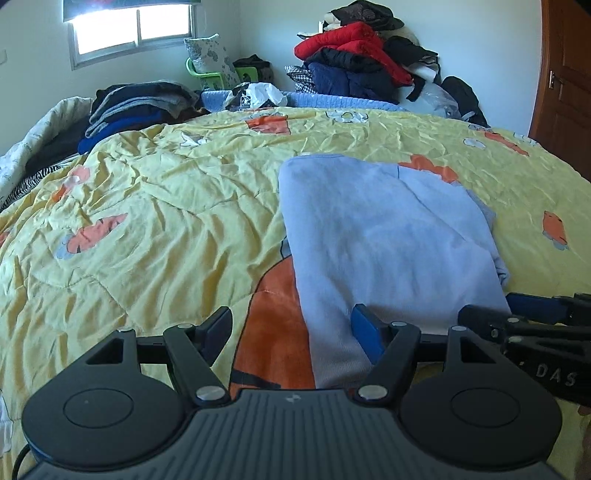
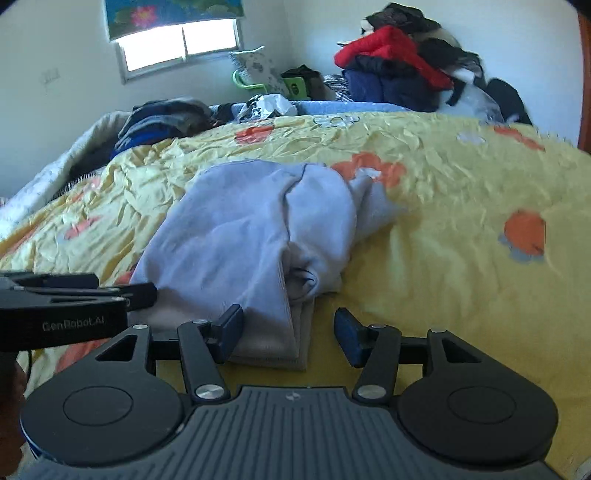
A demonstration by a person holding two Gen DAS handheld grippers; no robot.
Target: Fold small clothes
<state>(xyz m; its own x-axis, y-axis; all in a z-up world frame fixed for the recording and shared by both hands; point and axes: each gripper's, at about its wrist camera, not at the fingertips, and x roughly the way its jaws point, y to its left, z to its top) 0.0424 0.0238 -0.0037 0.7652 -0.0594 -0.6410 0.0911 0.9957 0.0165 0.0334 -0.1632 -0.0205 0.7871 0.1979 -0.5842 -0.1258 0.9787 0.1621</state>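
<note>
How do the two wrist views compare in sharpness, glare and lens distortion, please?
Left wrist view: crisp, the window blown out white, the quilt bulging from fisheye curvature. Right wrist view: softer, smeared along the quilt's far right edge, window equally overexposed, same barrel distortion.

Bare quilt left, clothes pile behind
</note>
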